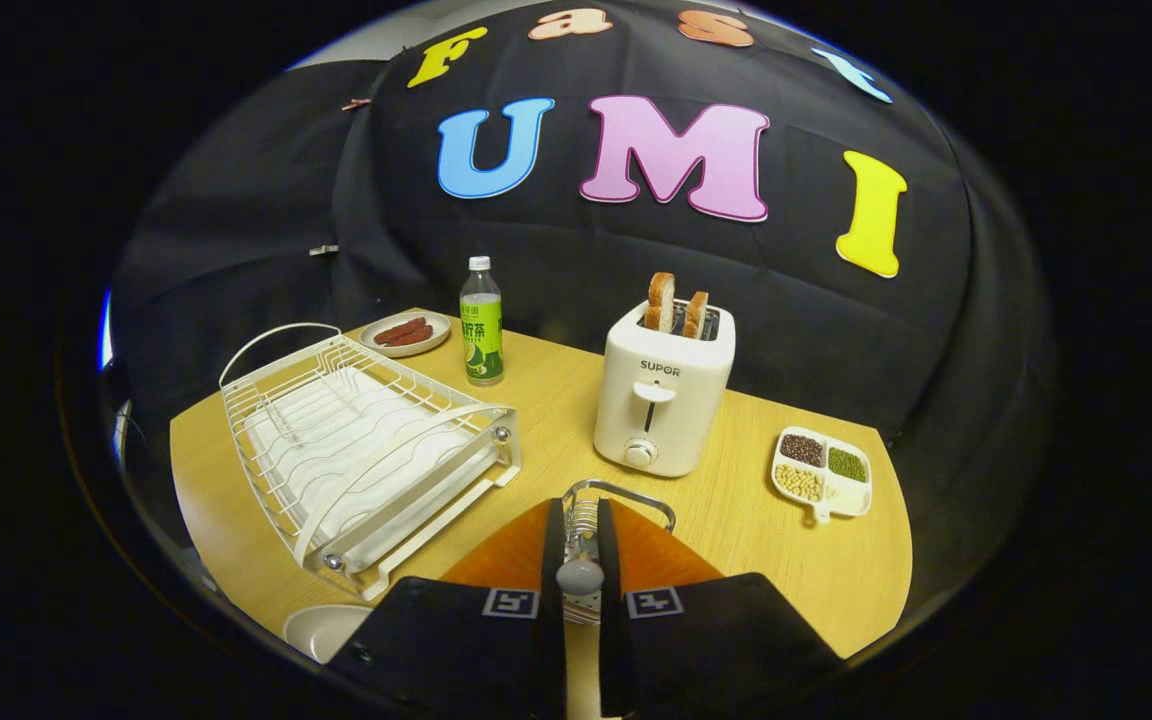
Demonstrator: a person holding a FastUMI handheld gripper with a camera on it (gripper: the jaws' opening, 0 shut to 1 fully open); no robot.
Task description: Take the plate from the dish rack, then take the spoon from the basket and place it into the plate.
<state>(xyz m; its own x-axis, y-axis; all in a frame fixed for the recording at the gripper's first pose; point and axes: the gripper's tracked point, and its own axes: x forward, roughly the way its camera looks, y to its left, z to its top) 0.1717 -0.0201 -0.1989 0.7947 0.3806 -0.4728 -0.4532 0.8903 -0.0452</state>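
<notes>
The spoon [580,574] shows as a pale grey, rounded end with a dull sheen, caught between the two fingers of the gripper [580,560], which are drawn close and pinch it from both sides. Just under and ahead of the fingers sits the wire basket [626,497], its thin metal rim arching over the near middle of the table [836,570]; more of the spoon runs down toward it, but that part is mostly hidden. The plate [321,628], plain and white, lies at the table's near left edge, beside the fingers, with only part of its rim showing. The white wire dish rack [361,450] stands on the left side of the table, its slots bare. Beyond the basket stands a white toaster [664,395] with bread slices upright in it. A green bottle [482,322] and a small dish of sausages [405,333] occupy the far left corner. A divided tray of beans [824,470] rests near the right edge.
</notes>
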